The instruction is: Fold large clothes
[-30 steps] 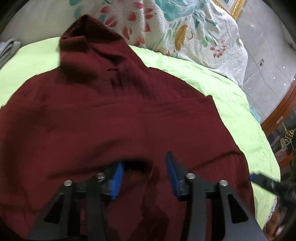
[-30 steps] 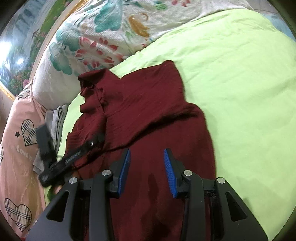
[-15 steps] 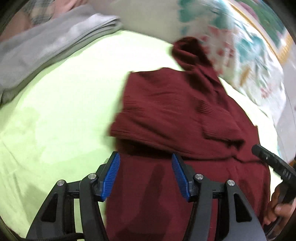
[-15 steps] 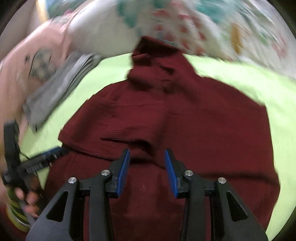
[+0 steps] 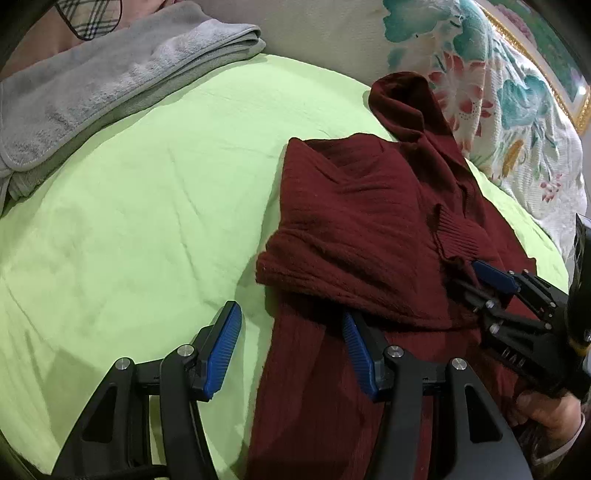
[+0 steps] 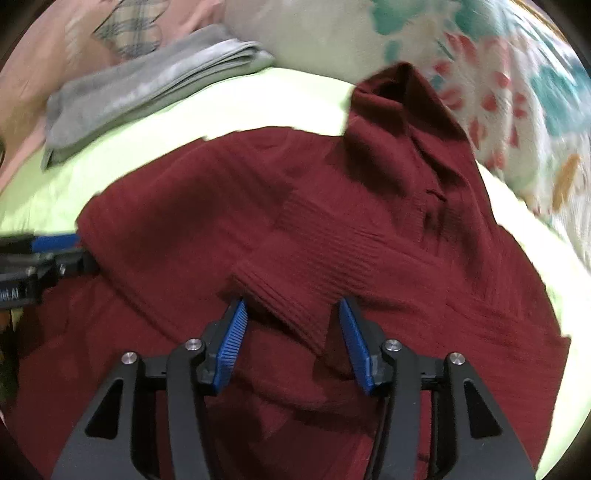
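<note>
A dark red knitted sweater [image 5: 362,221] lies on the green bed sheet [image 5: 129,221], its collar toward the pillows and one sleeve folded across the body. My left gripper [image 5: 291,350] straddles the sweater's left edge. Its jaws are closing, with the edge between them and the pads not pressing; the right finger [image 5: 356,347] tucks under the folded layer. My right gripper [image 6: 293,332] hovers over the sleeve's ribbed cuff [image 6: 291,295]. Its jaws are closing too, with the cuff between them and not squeezed. Each gripper shows in the other's view: the right gripper [image 5: 495,277], the left gripper [image 6: 55,242].
A folded grey towel [image 5: 110,85] lies at the far left of the bed. A floral quilt [image 5: 517,110] is heaped behind the sweater's collar, and a pink pillow with plaid hearts [image 5: 85,18] sits behind the towel. A person's hand [image 5: 546,410] grips the right tool.
My left gripper has swung from over the sweater's middle to its left edge. My right gripper has moved across to the folded sleeve's cuff. The sweater lies narrower, with a sleeve across it.
</note>
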